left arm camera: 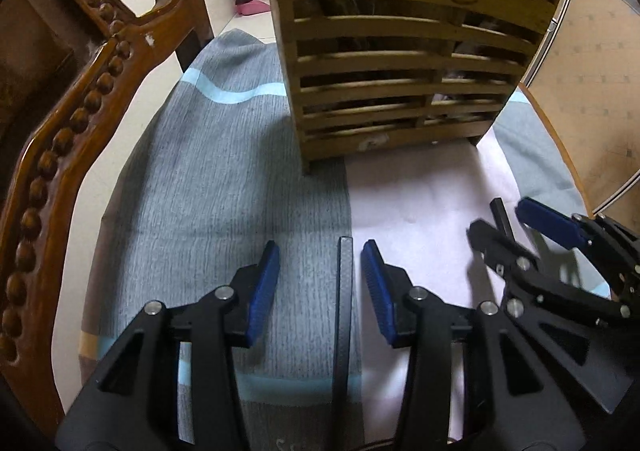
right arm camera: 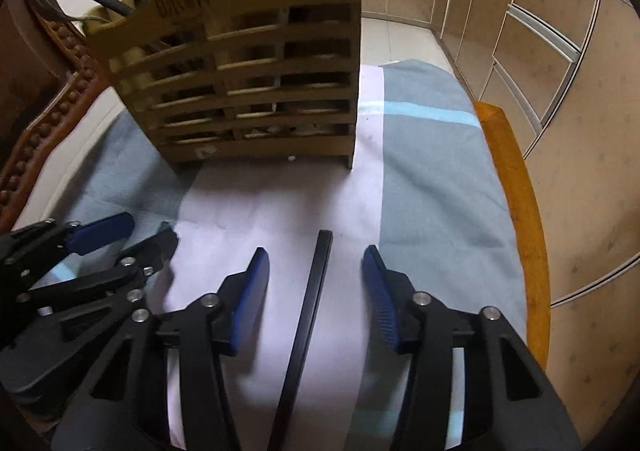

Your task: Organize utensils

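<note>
Bamboo slatted utensil holder [left arm camera: 404, 63]: one, upright on the table, my landmark for everything below. I count one holder, two grippers, two dark chopsticks, one carved wooden chair [left arm camera: 72, 131].

Surface: a table with an orange-brown wooden rim [right arm camera: 516, 211], covered by a grey-blue cloth [left arm camera: 224, 179] with pale turquoise stripes and a white panel in front of the holder. Room: a kitchen, beige cabinet doors [right arm camera: 532, 63] to the holder's right, pale floor tiles behind it. The chair stands to the holder's left.

Left gripper [left arm camera: 320, 283]: in front of the holder, jaws apart, blue pads not touching the chopstick [left arm camera: 344, 311] between them. That stick's long axis points straight at the holder.

Right gripper [right arm camera: 316, 287]: just beside the left one, also in front of the holder, jaws parted with a gap either side of its chopstick [right arm camera: 308, 315]. That stick's far end leans slightly right, toward the holder.

Black utensil handles stick out of the holder's top; I cannot tell how many.
</note>
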Demonstrator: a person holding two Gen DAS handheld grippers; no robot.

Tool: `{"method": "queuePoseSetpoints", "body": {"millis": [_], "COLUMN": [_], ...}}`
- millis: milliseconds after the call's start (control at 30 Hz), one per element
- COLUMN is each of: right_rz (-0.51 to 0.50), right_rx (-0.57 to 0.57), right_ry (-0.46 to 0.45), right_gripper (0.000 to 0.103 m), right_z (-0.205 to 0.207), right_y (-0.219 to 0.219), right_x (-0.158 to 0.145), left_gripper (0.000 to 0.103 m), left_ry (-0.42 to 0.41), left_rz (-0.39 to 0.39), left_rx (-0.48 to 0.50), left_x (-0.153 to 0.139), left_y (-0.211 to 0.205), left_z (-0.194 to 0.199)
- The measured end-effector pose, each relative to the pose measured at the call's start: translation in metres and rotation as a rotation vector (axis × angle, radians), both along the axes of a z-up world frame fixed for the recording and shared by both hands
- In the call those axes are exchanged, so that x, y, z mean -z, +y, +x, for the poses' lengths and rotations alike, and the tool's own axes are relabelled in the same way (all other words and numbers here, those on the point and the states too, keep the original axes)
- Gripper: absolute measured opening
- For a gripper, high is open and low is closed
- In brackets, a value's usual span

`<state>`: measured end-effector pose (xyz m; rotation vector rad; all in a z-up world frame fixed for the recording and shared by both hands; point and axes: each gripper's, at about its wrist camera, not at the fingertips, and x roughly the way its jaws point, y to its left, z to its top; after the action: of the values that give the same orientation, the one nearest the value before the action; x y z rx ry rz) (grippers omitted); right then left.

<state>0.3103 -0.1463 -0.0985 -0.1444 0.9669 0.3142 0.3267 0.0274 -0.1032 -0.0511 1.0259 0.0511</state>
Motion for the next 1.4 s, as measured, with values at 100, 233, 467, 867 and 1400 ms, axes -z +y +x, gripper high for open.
{"method": "queuePoseSetpoints", "body": {"millis": [100, 233, 467, 867, 1400], "right_rz": [-0.005, 0.009, 0.117, 0.338, 0.342], "right_rx": [-0.016, -0.037, -0.057, -0.087, -0.025], "right_ry": [0.004, 0.009, -0.047, -0.272, -0.589], "right_gripper": [0.037, 0.010, 0.007, 0.007, 0.007], "right_z": [0.004, 0.008, -0.013, -0.123, -0.101], "right_y": [0.006, 0.008, -0.006, -0.065, -0.035], "right_x": [0.001, 0.002, -0.041, -0.167, -0.306], "left_gripper": [0.029, 0.007, 0.006, 0.007, 0.006], "left_ry": [-0.004, -0.012, -0.077, -0.378, -0.627], "left_rz": [-0.007, -0.001, -0.044, -0.129, -0.140], "left_rx": [0.018, 0.032, 0.050, 0.113, 0.018], "left_x": [0.000, 0.001, -0.032, -0.177, -0.258], "left_y": [-0.002, -0.006, 0.011, 0.014, 0.062], "left_z": [0.001, 0.003, -0.019, -0.128, -0.170]}}
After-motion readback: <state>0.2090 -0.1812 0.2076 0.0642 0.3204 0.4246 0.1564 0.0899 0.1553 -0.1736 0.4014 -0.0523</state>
